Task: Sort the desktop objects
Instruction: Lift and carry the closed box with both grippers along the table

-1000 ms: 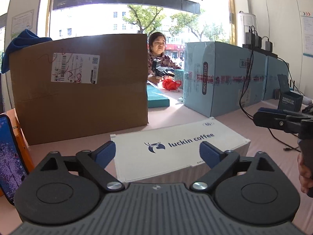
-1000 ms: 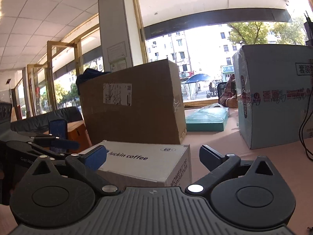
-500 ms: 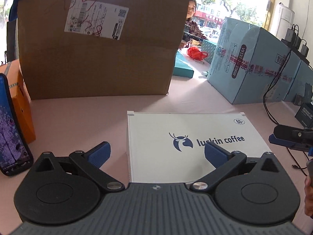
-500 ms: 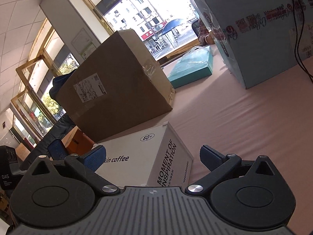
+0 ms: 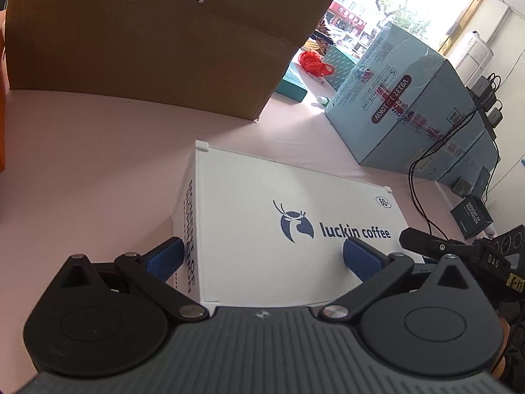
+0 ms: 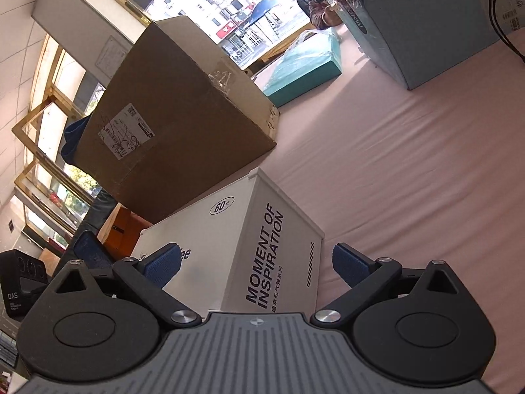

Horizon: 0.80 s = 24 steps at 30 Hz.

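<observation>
A white "luckin coffee" box (image 5: pixel 295 229) rests on the pink table, its lid down. My left gripper (image 5: pixel 262 259) hangs open just above its near left corner, one blue pad (image 5: pixel 164 259) beside the box's left side and the other over the lid. In the right wrist view the same white box (image 6: pixel 262 246) shows its "MOMENT OF INSPIRATION" end face. My right gripper (image 6: pixel 256 262) is open and straddles that right end, one pad over the lid, the other beside the end face. The right gripper (image 5: pixel 459 252) also shows at the left wrist view's right edge.
A large brown carton (image 5: pixel 147 39) stands behind the white box. Pale blue cartons (image 5: pixel 410 105) with black cables line the right. A teal flat box (image 6: pixel 305 69) and a red bundle (image 5: pixel 315 62) lie farther back. An orange box and a phone (image 6: pixel 92 252) stand at the left.
Both grippers have come closer and tilted down over the white box, one toward each end. The views have rolled. The jaws stay open and the box has not moved.
</observation>
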Available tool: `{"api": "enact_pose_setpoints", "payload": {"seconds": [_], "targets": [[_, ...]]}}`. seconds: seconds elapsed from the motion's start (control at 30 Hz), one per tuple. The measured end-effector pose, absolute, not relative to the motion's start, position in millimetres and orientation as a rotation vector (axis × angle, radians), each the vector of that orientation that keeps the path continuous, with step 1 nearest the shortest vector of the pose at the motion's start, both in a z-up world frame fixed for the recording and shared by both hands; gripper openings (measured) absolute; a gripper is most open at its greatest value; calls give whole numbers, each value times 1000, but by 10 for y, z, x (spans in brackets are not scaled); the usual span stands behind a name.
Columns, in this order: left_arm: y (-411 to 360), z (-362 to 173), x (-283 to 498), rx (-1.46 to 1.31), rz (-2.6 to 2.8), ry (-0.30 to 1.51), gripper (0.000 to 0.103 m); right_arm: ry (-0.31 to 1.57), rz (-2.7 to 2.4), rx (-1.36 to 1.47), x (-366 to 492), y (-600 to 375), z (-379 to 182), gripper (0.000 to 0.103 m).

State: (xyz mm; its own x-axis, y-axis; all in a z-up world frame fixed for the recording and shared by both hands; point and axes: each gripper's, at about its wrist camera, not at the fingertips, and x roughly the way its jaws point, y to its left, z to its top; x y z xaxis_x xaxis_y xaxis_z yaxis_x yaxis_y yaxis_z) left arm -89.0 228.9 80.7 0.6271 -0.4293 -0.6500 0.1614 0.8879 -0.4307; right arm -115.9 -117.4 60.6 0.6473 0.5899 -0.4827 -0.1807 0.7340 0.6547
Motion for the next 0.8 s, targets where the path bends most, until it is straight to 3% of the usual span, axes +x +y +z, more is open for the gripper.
{"api": "enact_pose_setpoints", "payload": {"seconds": [0.17,0.27,0.8], "targets": [[2270,821,-906,-332,-344,813,103,753,500,607,-1144,-1134,580,90],[2219,845,-941,-301,-324,788,101,720,536,603,-1164,-1097,622,70],[2131,966,-1053,-225,-278,747,97,656,533,464,-1167,-967,772,58]]}}
